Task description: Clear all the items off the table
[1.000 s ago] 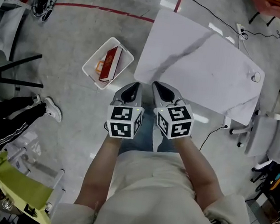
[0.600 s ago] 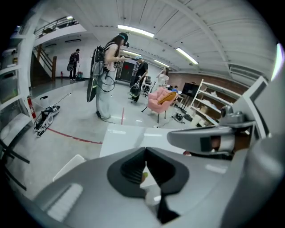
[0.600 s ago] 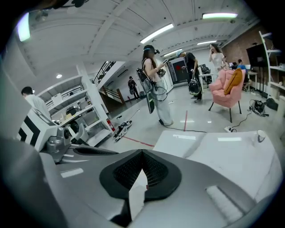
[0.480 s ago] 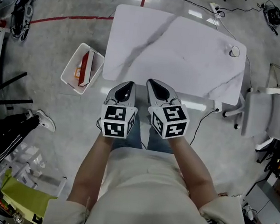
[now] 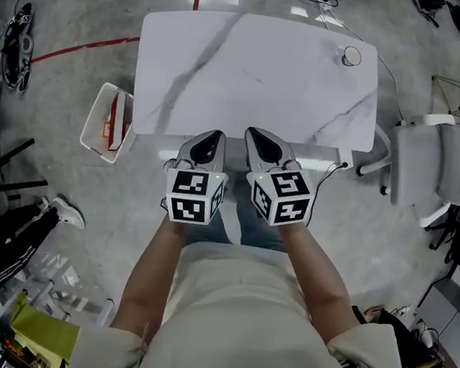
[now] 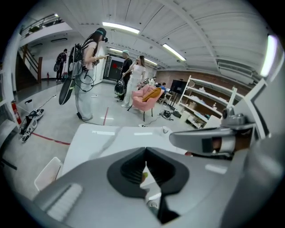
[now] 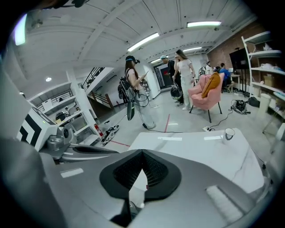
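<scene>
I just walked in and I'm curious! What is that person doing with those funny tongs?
A person stands at a white table with tongs in each hand. The left tongs and the right tongs are both shut and hold nothing, by the table's near edge. Only a cup sits on the table, at its far right corner. A white bin on the floor to the left holds a red box.

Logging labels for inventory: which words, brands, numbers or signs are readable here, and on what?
None can be read.
Red box in the white bin: print too small to read.
Left gripper and right gripper: only black-and-white square markers, no letters.
</scene>
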The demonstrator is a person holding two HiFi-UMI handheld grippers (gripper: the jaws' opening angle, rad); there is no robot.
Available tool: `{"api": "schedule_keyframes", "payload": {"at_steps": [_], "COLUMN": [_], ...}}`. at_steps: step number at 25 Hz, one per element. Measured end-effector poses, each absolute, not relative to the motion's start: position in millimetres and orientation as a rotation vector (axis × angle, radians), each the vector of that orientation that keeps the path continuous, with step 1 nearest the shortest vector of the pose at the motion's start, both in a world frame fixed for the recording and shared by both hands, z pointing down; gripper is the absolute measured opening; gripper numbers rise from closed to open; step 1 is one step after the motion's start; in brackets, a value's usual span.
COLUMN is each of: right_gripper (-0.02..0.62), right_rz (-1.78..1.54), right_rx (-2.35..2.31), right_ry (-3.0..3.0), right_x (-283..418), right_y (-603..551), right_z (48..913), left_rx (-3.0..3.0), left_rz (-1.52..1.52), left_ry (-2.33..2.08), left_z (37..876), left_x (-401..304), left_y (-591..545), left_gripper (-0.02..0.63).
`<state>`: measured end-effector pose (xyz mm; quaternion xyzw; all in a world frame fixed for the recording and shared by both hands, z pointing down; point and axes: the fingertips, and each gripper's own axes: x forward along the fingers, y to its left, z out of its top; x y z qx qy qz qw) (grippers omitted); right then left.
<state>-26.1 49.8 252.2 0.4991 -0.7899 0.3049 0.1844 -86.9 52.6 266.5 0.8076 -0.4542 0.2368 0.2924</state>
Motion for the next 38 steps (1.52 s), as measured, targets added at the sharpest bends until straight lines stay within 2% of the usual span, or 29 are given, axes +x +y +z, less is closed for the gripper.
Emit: {"api": "schedule_keyframes", "payload": {"at_steps": [22,38], "right_gripper": [-0.002,-0.002], "right_rz": [0.882,0.933], "right_rx": [1.509,1.706], "right_ry": [-2.22,-2.118], "right_x": [138.7,209.2], "right_y": [63.1,68.8], "right_z": [250.0,248.4], "left_rx": [2.236,2.315], "left_rz": [0.668,0.746], "left_ry": [-1.142,-0.997], "left_z": [262.6,265.5], "left_x": [89.8,154.5], "left_y": [62.6,59.9], "left_gripper": [0.009,0.009]}}
